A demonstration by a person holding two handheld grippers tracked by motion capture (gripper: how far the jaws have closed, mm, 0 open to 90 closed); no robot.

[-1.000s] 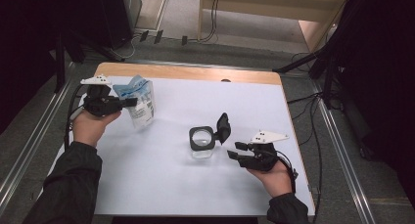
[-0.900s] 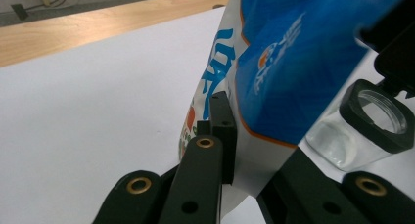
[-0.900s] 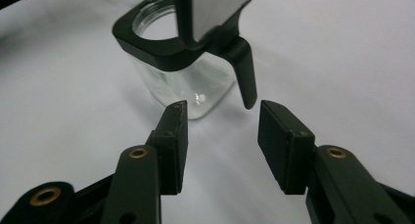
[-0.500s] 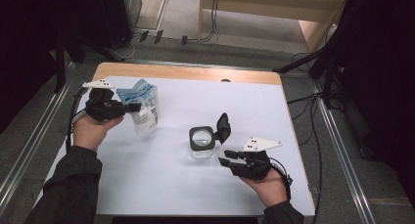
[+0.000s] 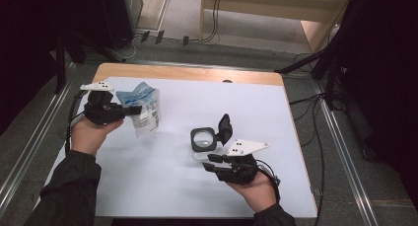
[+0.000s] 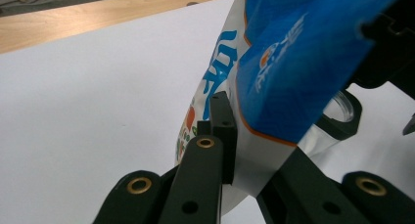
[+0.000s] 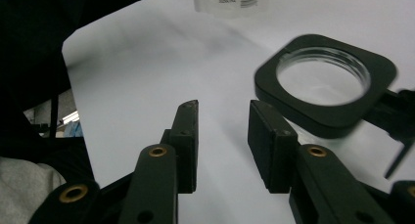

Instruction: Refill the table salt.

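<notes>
- My left gripper (image 5: 132, 109) sits at the left side of the table (image 5: 296, 152), over the white sheet, with my left hand (image 5: 88, 132) wrapped around its body below the grey three-cornered plate.
- Its jaws are pinched on a blue and white pouch (image 5: 143, 107), gripping it on the side nearest my hand; in the left gripper view the two black jaws press the pouch (image 6: 274, 72) wall flat between them.
- The pouch hangs tilted, its blue crumpled top leaning toward the far edge of the table and its clear lower part with printing pointing down at the sheet; I cannot tell whether its bottom touches the table.
- A small clear jar with a square black collar (image 5: 203, 139) stands near the middle of the sheet, its black flip lid (image 5: 225, 128) hinged open and standing up on the right side.
- In the right gripper view the jar's round mouth (image 7: 323, 79) is open and looks empty, though the picture is a little blurred there.
- My right gripper (image 5: 211, 163) lies low just in front of the jar, held by my right hand (image 5: 256, 191) coming from the bottom edge.
- Its jaws are spread with a plain gap between them and nothing in it; in its own view the right-hand jaw tip is just beside the jar's black collar, not touching it.
- The pouch and the jar stand well apart, the pouch to the left.
</notes>
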